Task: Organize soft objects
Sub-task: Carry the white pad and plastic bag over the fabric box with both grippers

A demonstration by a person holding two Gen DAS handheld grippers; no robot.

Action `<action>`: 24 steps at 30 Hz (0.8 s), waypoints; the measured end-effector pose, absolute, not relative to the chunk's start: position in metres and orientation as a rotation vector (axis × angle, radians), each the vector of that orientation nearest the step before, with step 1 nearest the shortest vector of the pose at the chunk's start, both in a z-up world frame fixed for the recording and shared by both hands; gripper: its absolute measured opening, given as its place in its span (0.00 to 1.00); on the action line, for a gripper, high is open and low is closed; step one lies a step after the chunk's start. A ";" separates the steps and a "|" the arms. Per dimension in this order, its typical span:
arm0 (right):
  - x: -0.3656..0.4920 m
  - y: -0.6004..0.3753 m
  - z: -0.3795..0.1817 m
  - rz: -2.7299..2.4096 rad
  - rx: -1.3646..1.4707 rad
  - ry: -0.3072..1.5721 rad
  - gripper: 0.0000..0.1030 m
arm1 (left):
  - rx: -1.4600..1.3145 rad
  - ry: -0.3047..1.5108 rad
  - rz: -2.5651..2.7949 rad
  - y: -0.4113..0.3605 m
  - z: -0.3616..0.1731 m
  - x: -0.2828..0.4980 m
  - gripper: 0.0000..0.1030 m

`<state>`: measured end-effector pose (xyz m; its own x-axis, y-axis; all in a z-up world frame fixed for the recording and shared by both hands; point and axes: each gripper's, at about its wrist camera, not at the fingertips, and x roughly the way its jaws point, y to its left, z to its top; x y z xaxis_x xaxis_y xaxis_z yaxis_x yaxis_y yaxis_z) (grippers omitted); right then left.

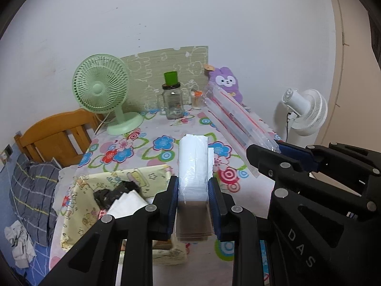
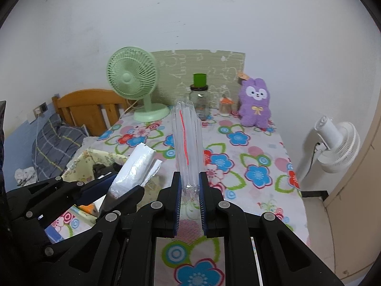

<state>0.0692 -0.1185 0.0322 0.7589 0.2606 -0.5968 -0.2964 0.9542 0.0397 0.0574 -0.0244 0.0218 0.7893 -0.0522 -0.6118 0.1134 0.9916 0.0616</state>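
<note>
Both tools are loaded and nothing they carry has yet been put away, so the sorting looks to be in its middle stretch. The left hand-held gripper [image 1: 193, 205] is clamped on a stack of white plastic bags [image 1: 194, 166], which stands up from between its blue pads above the near left part of the tabletop [image 2: 262, 190], just beside the fabric basket [image 1: 78, 205]. The right hand-held gripper [image 2: 190, 205] is closed on a bundle of clear zip bags [image 2: 187, 140] with red seal strips, held edge-on over the near middle of the tabletop and pointing toward the far edge. The basket, printed pale yellow, sits at the near left corner and already holds something dark and crumpled [image 1: 114, 190] along with a folded white piece [image 1: 128, 205], so part of the job seems done. What remains, by my reading, is to lay both bundles into it; whether the purple plush rabbit [image 2: 254, 104] at the far right corner is also meant to go in cannot be told. The white stack is glossy, squared off and somewhat stiff at its top, with a brownish backing low down; the clear bundle is long, thin and slippery-looking, and would likely flop or fan apart once released.
</note>
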 end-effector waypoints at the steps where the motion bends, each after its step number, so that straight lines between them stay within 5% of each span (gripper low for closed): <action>1: 0.071 -0.115 0.032 0.311 -0.060 0.642 0.16 | 0.097 0.654 -0.087 -0.022 0.022 0.057 0.23; 24: 0.097 -0.033 0.006 0.474 -0.110 0.702 0.16 | 0.078 0.703 -0.002 0.052 -0.006 0.072 0.23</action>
